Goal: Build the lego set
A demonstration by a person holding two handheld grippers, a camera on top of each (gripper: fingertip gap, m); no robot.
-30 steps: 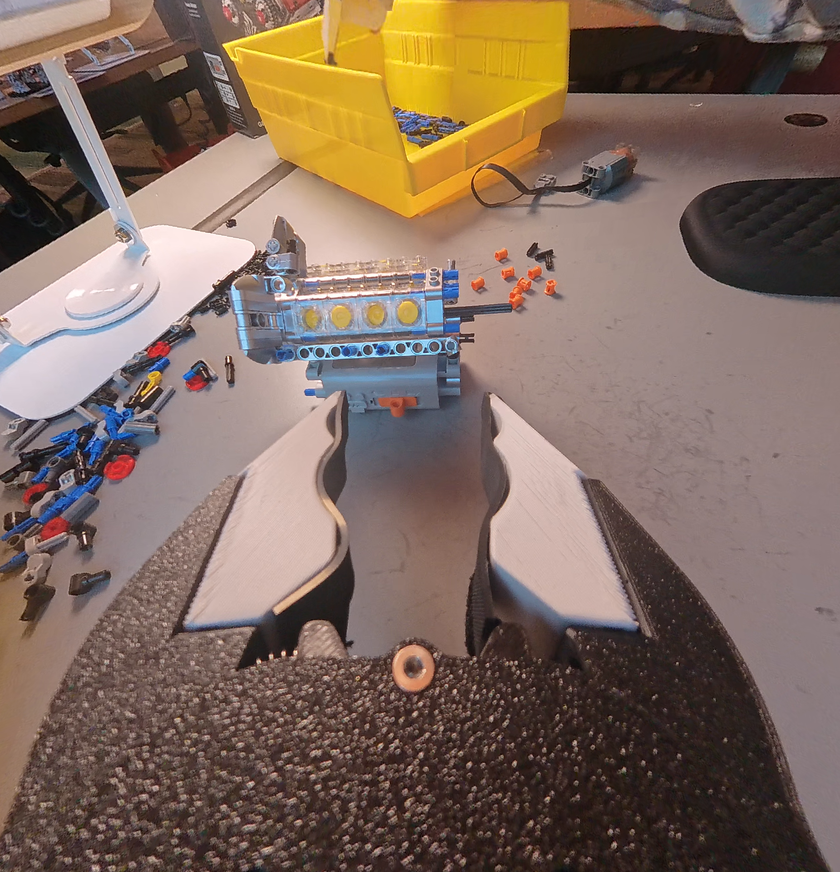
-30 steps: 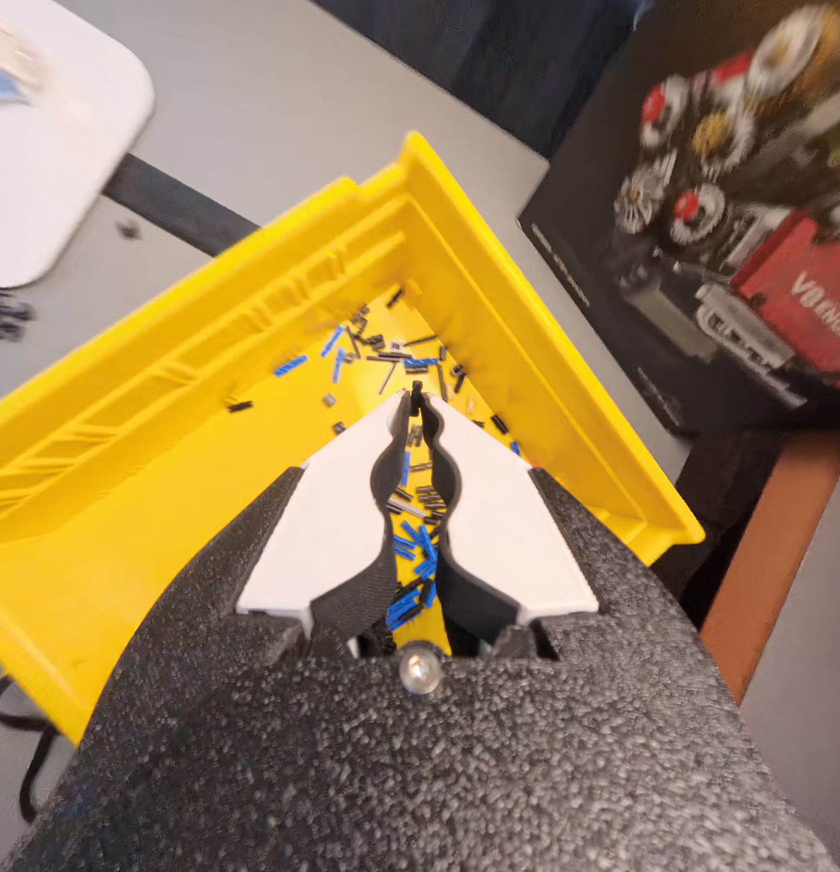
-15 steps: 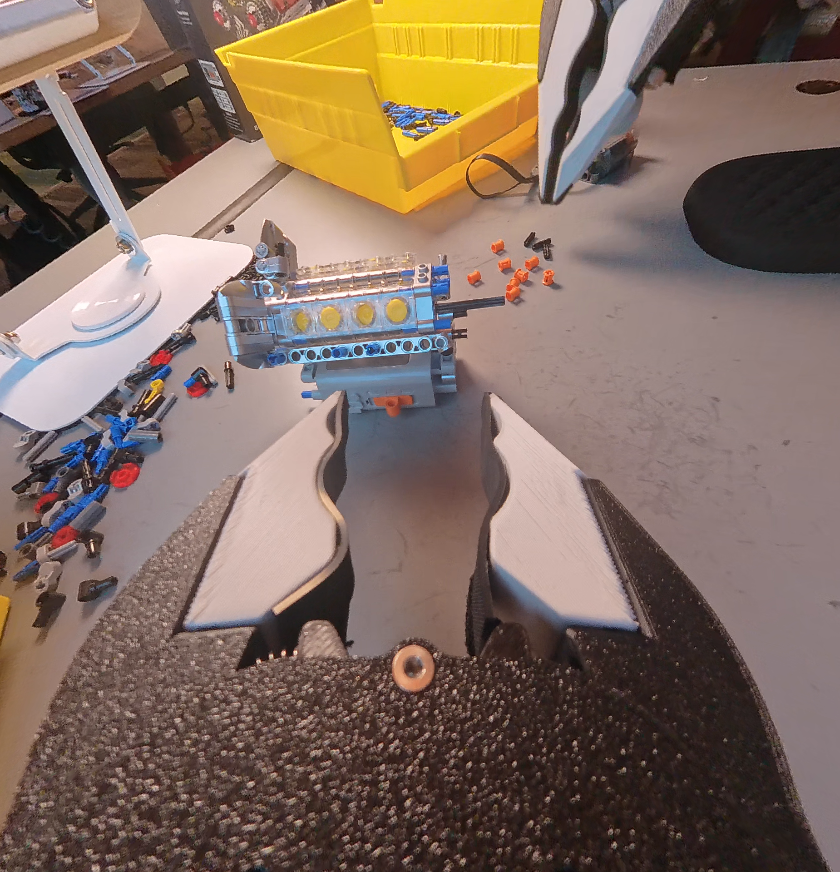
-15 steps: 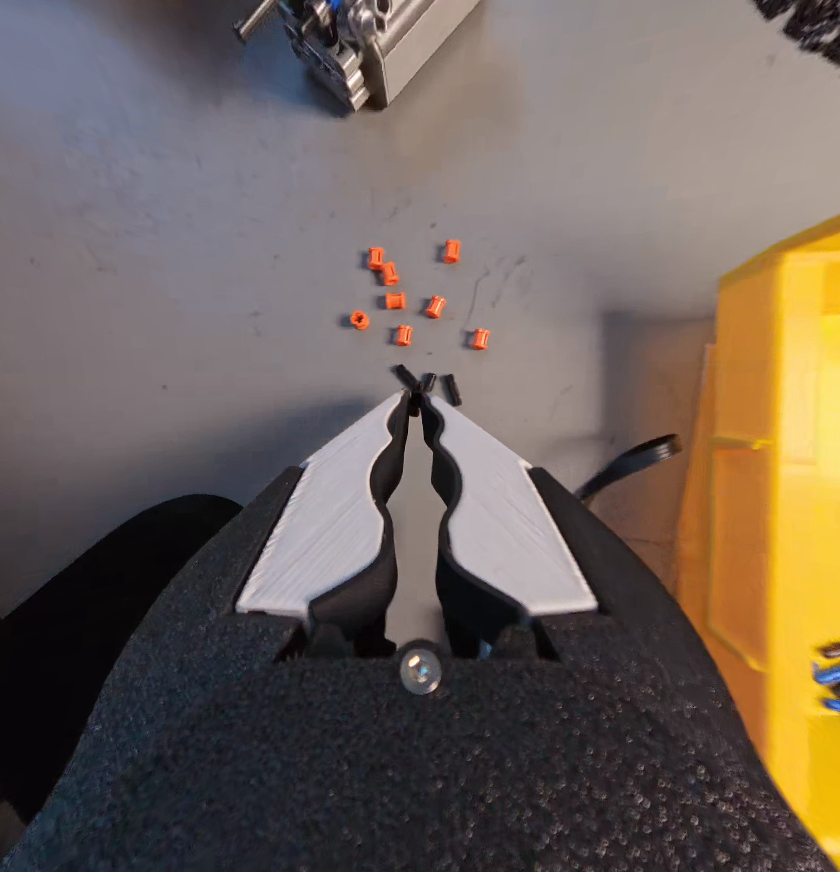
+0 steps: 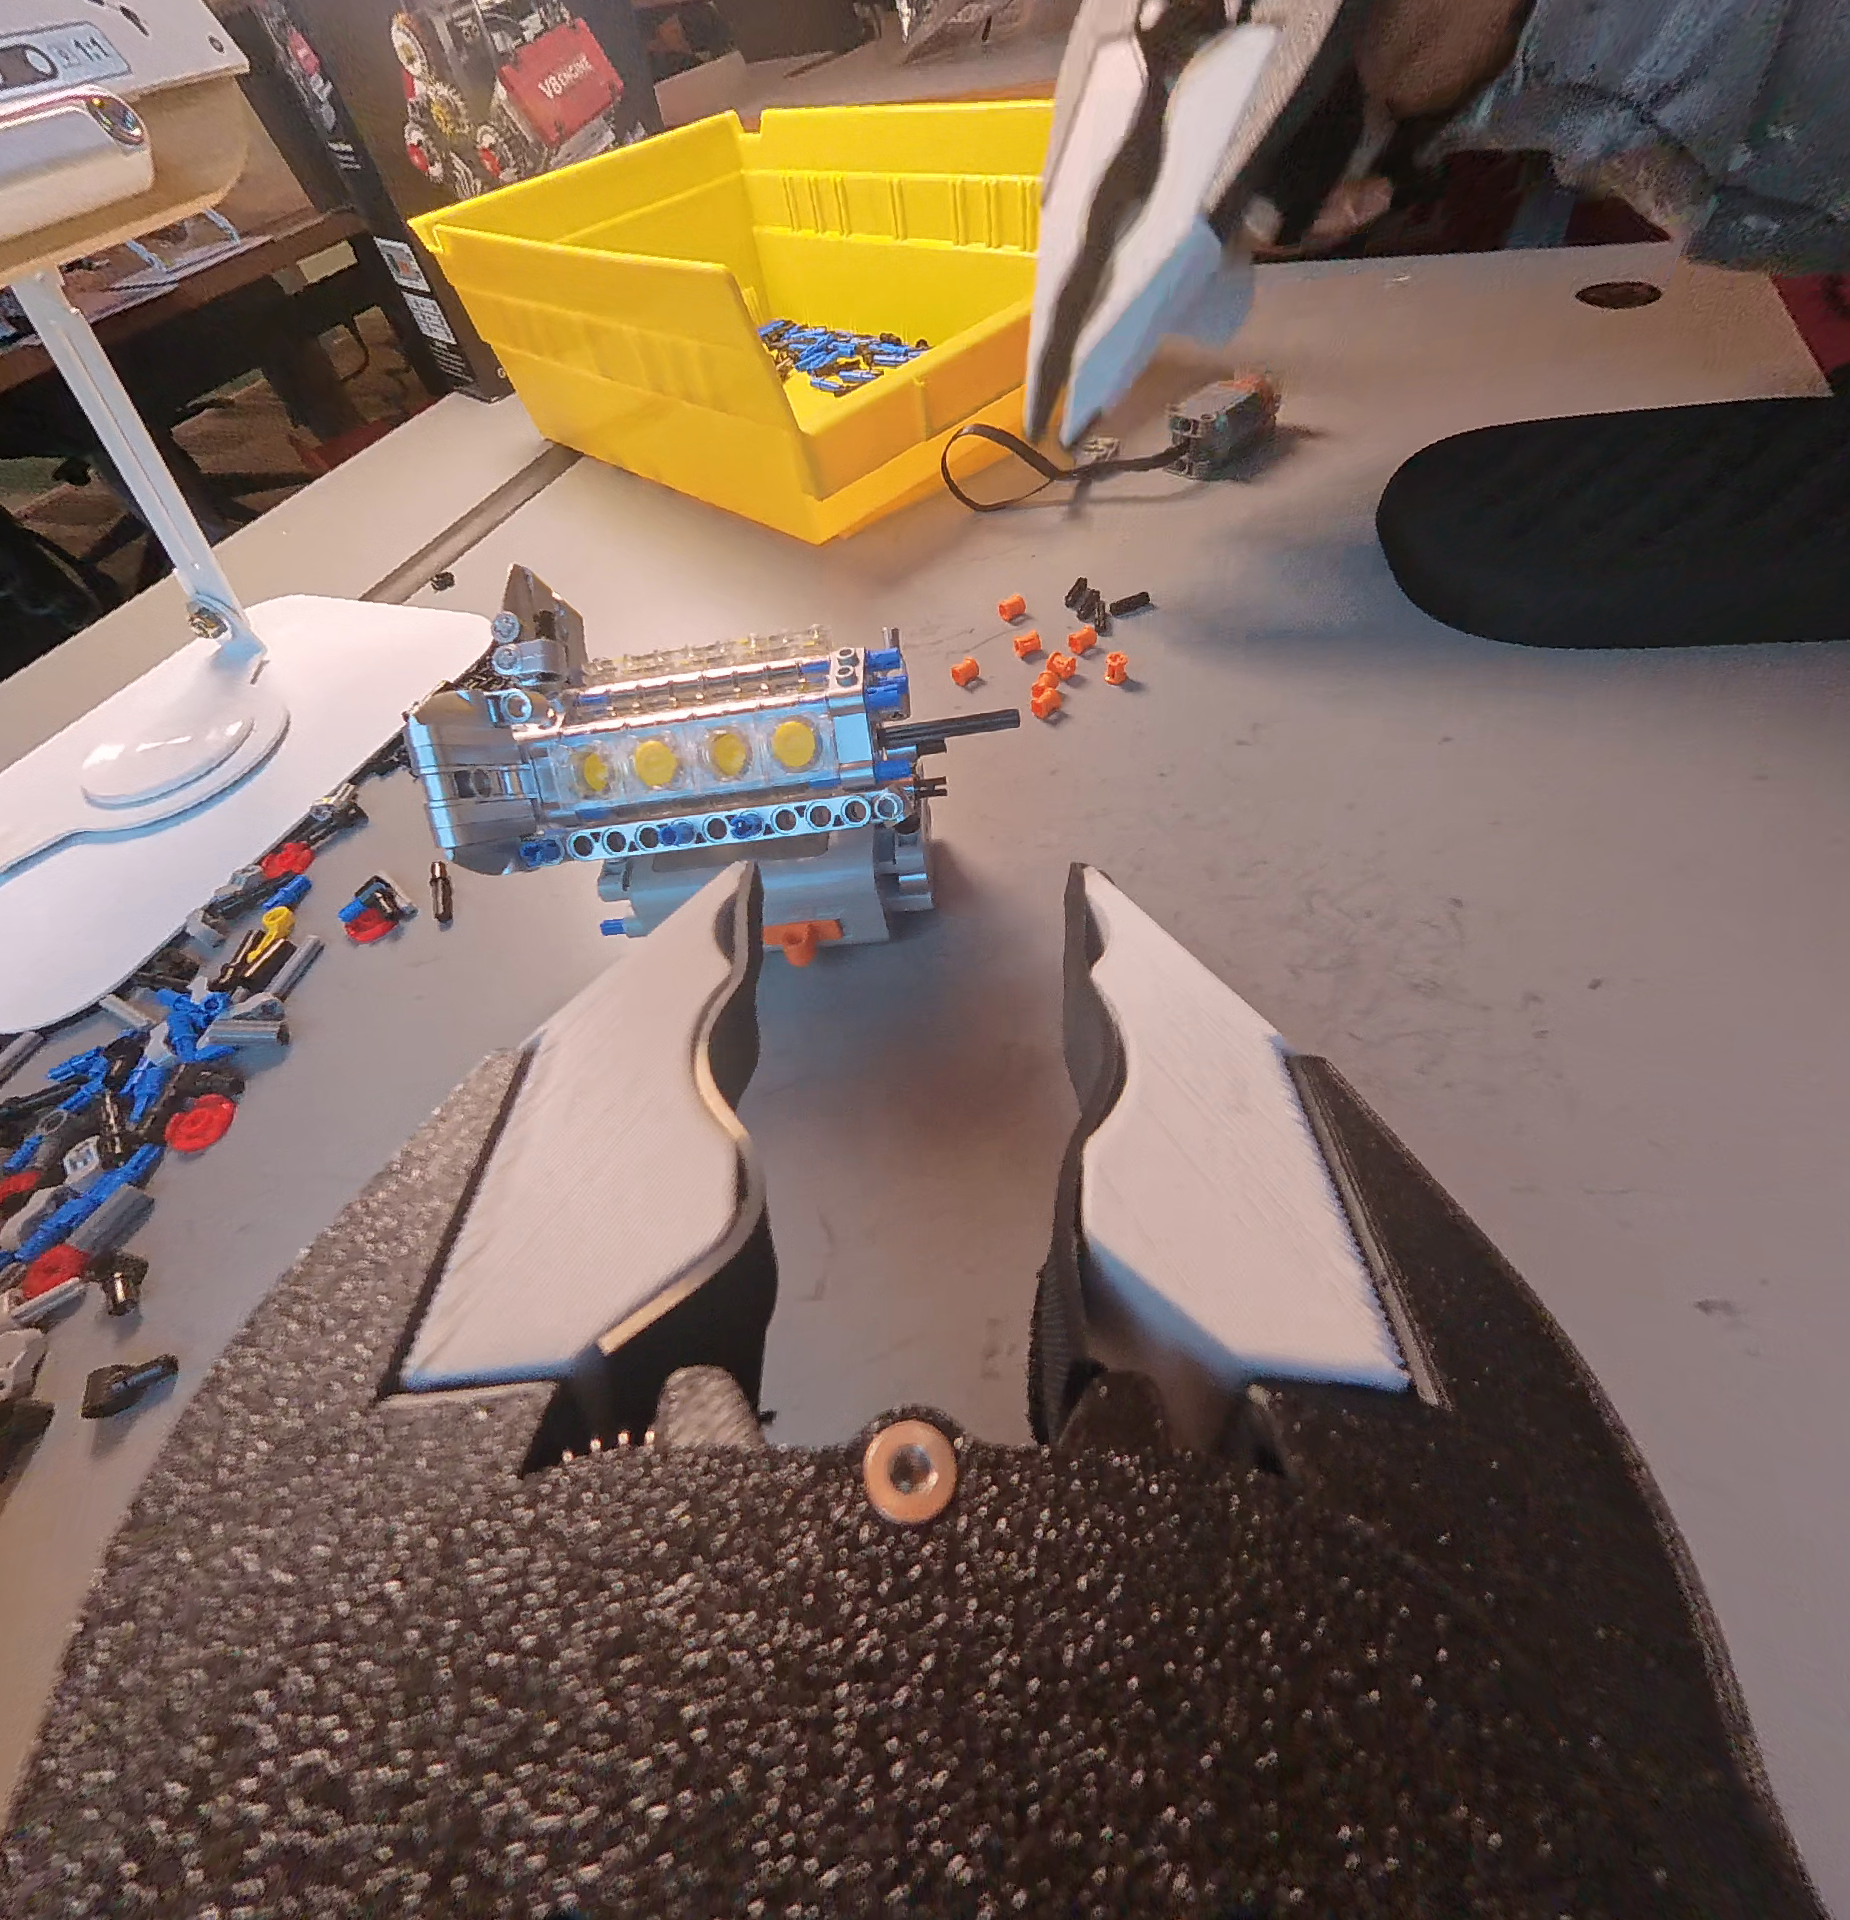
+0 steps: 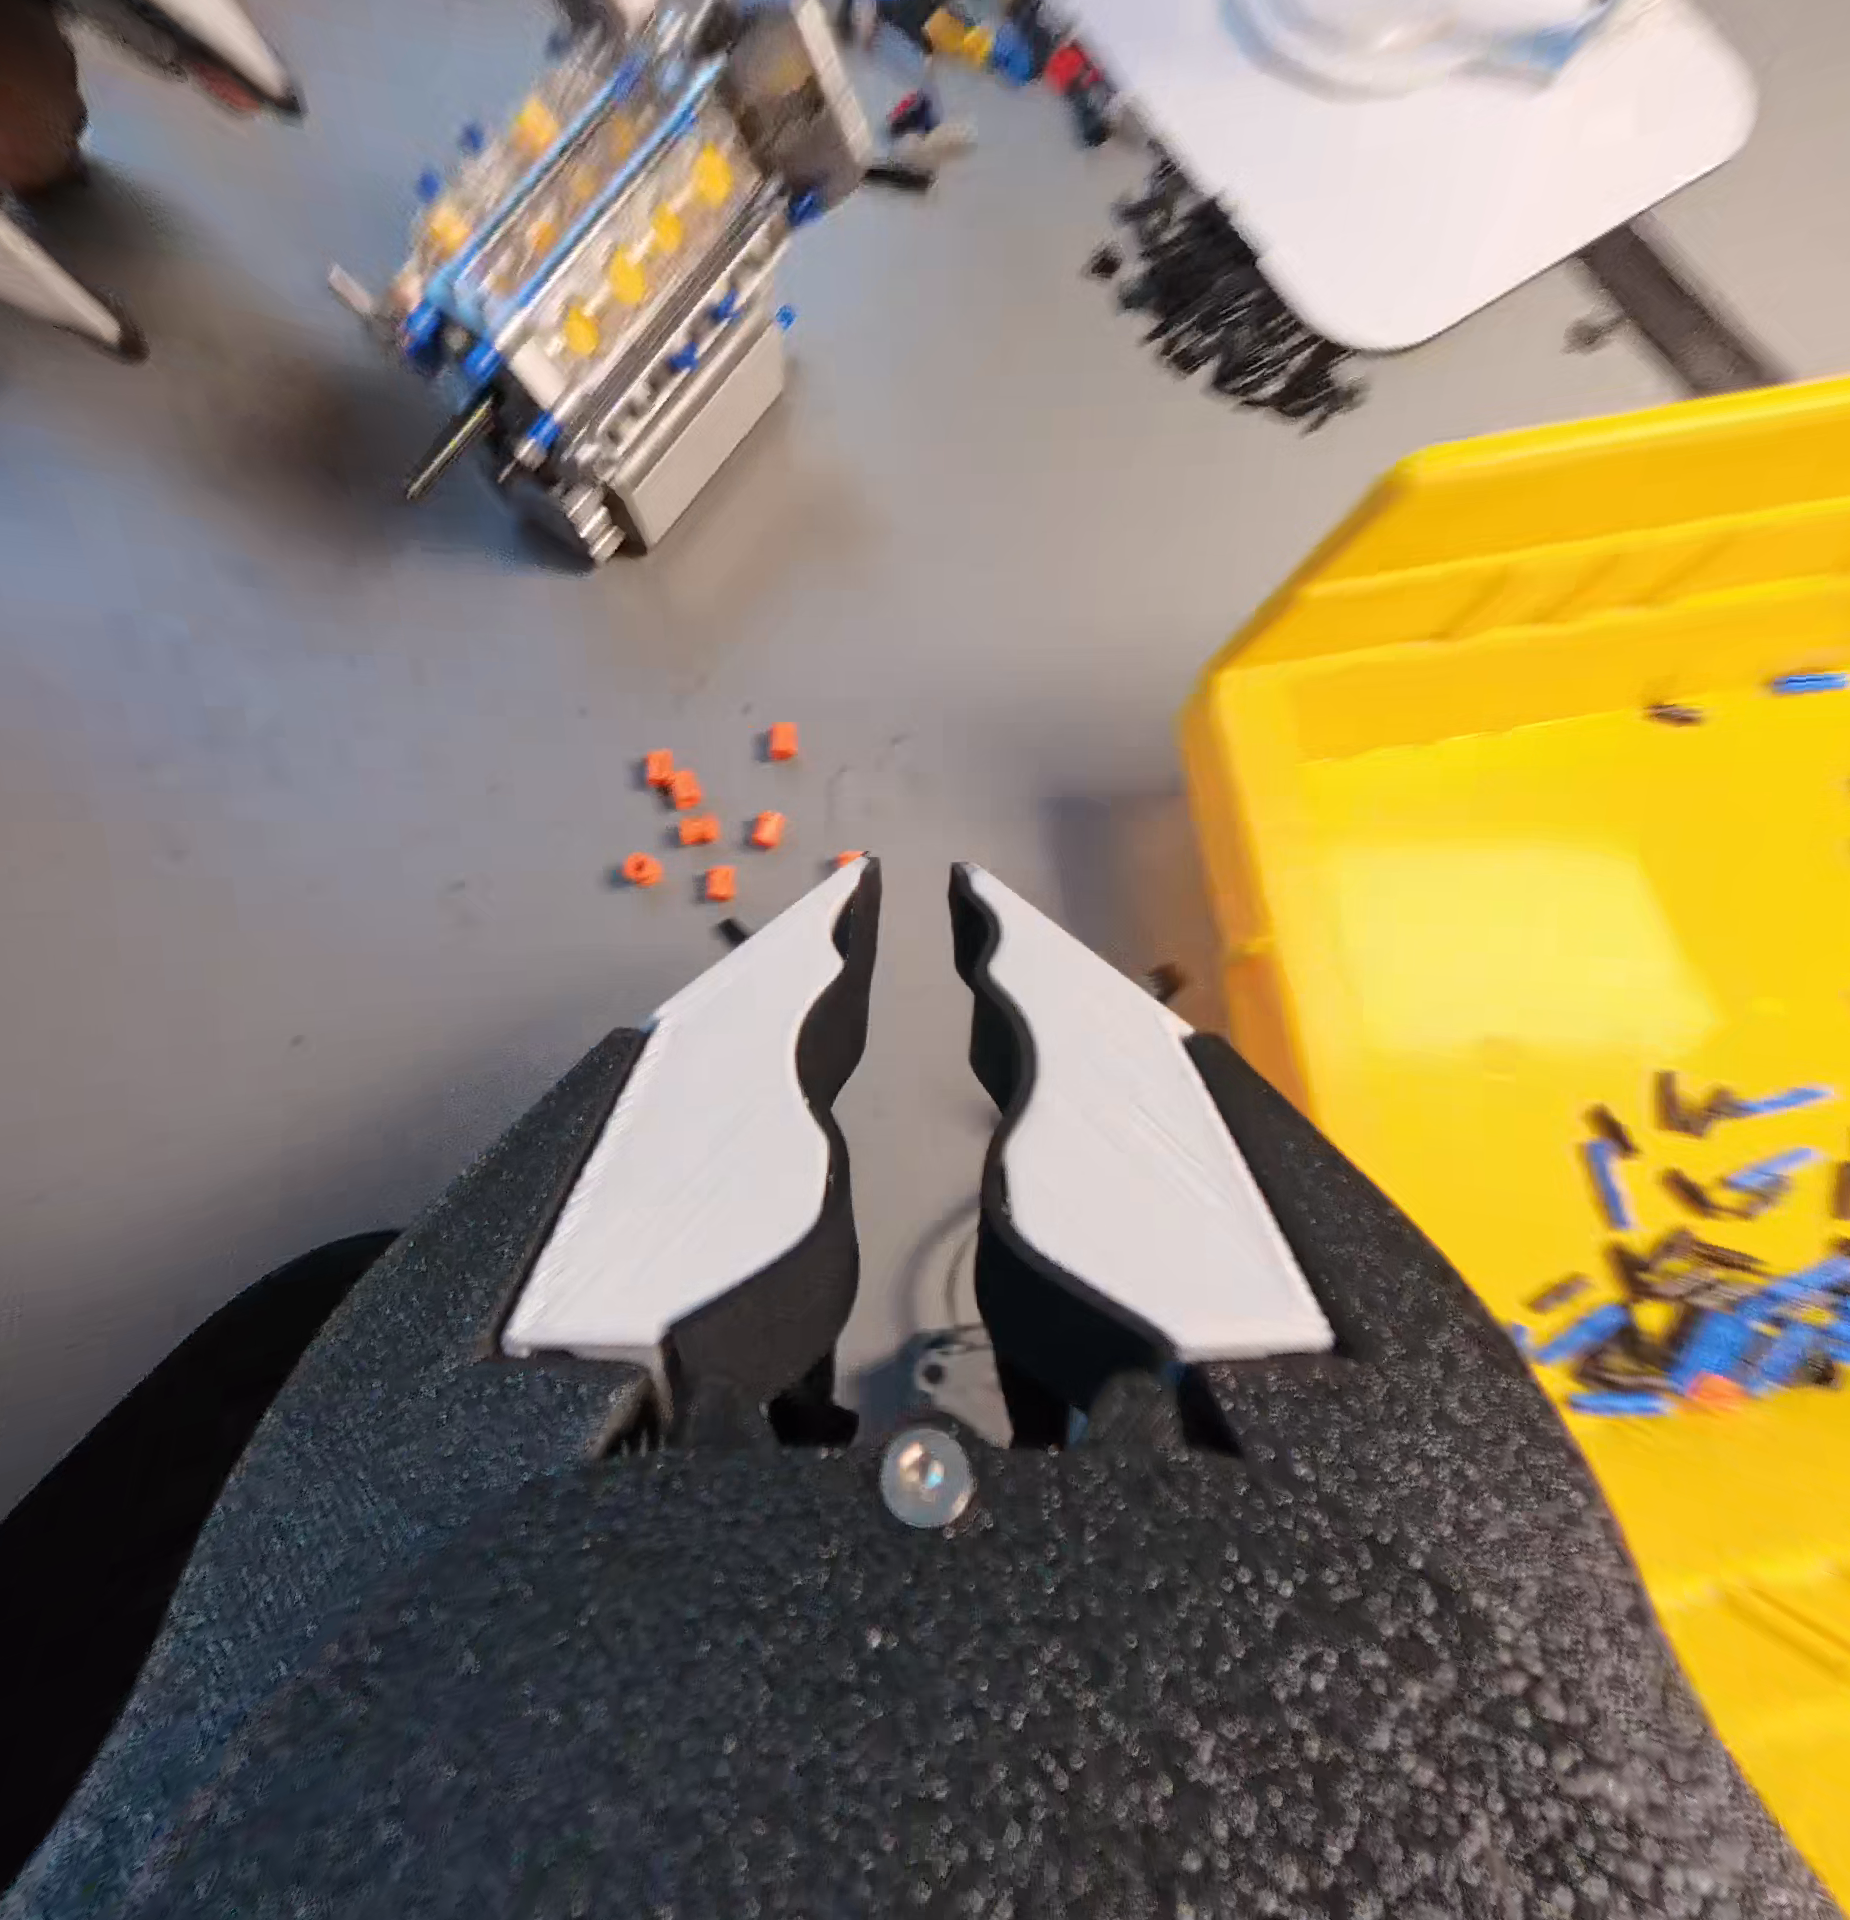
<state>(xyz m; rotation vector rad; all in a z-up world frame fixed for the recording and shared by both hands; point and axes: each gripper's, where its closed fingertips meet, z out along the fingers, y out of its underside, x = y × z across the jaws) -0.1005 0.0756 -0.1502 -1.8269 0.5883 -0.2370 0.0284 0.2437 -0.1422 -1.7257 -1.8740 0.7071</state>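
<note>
Two grippers are in view and neither holds anything. The left gripper [image 5: 910, 904] hangs just in front of the engine model [image 5: 672, 769], its jaws spread wide and empty over bare grey table [image 5: 1420, 987]; its left fingertip overlaps the model's grey base in the picture, though I cannot tell whether they touch. The right gripper [image 6: 913, 878] is raised above the table beyond the model, jaws parted by a narrow gap with nothing between them.

Taking the engine model as landmark: it stands upright on its base, a black axle [image 5: 952, 724] sticking out of its right end. Just past that axle lies a loose scatter of small orange bushes [image 5: 1051, 665], with a few short black pins [image 5: 1103, 603] at the far edge of the scatter, almost under the right gripper's tips. Behind the model sits a yellow bin [image 5: 692, 353] with blue and black pins in its bottom; right of the bin a small grey motor [image 5: 1217, 410] lies with its black cable. To the model's left are a white lamp base [image 5: 152, 769] and a heap of mixed blue, black and red parts [image 5: 121, 1101]. A black padded mat [image 5: 1627, 520] lies far right.

As a judgement: the model looks partly built, with loose parts on the table not fitted and nothing picked up.
</note>
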